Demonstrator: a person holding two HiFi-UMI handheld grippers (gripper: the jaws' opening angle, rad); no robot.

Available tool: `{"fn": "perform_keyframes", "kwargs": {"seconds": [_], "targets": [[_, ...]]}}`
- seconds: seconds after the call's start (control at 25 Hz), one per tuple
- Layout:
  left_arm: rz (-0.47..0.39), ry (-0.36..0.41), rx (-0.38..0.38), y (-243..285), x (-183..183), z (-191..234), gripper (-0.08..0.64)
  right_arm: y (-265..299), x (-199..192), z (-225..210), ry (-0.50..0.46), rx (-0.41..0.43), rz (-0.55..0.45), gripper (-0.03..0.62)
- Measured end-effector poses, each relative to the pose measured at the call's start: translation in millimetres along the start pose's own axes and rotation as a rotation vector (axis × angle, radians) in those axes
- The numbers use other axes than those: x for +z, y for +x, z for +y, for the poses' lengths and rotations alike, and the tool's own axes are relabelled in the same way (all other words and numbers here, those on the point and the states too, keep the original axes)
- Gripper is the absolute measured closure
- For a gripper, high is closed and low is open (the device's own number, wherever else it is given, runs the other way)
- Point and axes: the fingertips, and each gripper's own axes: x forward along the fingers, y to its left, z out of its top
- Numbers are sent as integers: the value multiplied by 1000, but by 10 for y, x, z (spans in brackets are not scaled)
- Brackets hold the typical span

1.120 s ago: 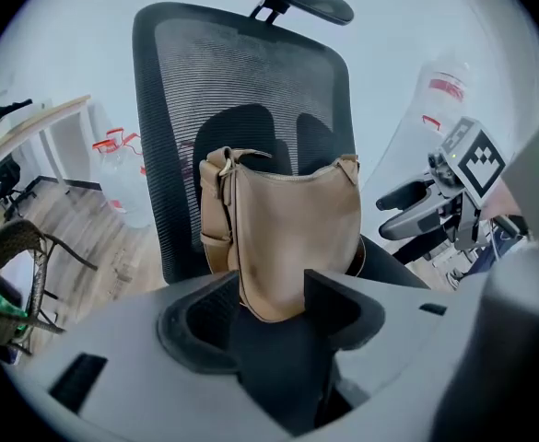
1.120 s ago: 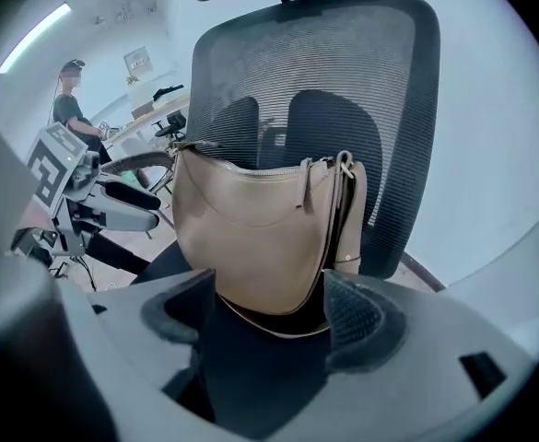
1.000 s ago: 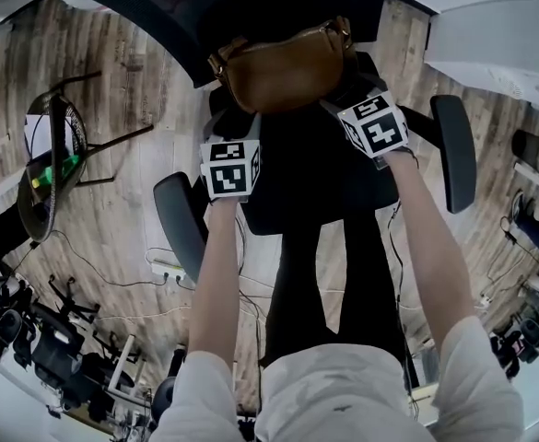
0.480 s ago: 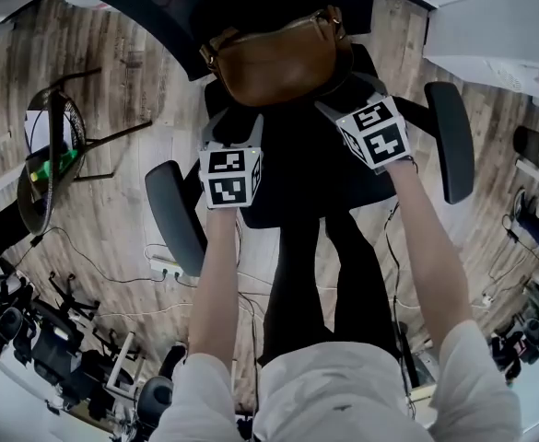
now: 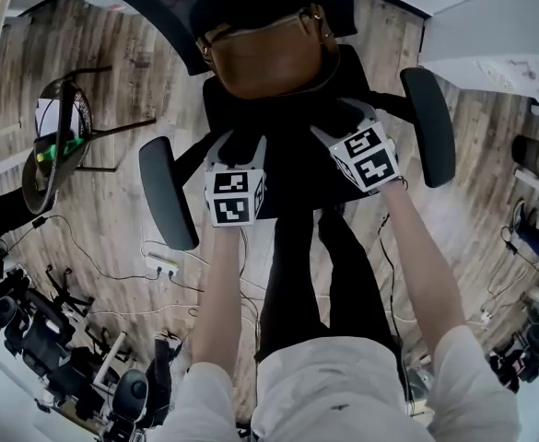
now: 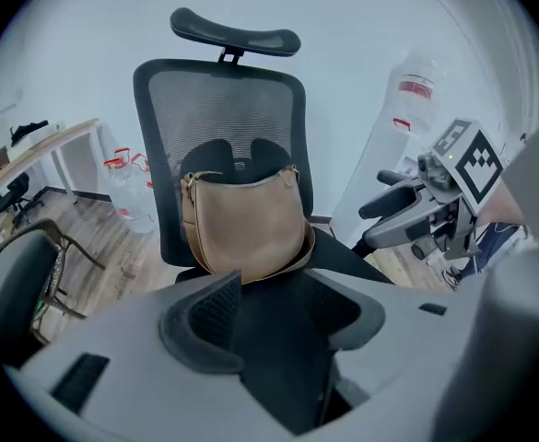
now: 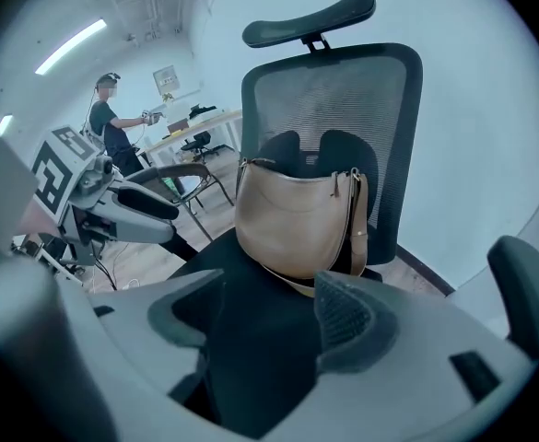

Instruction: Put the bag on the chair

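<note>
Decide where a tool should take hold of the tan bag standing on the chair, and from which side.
Probably the bag by its top rim, from the front and above: it stands upright against the backrest, so its rear is blocked and its base rests on the seat.

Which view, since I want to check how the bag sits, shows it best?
The left gripper view: the bag faces the camera, upright, leaning against the chair back. The right gripper view shows it too, at an angle. The head view sees it only from above.
</note>
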Motion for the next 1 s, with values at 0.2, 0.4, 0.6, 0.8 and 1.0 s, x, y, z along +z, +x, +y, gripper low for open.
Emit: {"fn": "perform_keyframes", "kwargs": {"seconds": [0.2,0.4,0.6,0.8,1.0], "targets": [[-14,-13,2,-287,-161,-344,354,-357,-160,229,-28,22,-22,300],[-18,-23,-9,-524,-271,-770,354,-692,-413,423,-47,46,-18,313],[-23,-30,-24,-817,-385,-1136,354,-1040,-593,648,-56,74,-23,340],[-50,-34,-5,-1125,-361,-1363,356,-1404,-667,794,-77,88,-51,360],[-97,-41,19,-1491,-220,-1570,359,-1828,-608,915,-91,79,-94,380]]}}
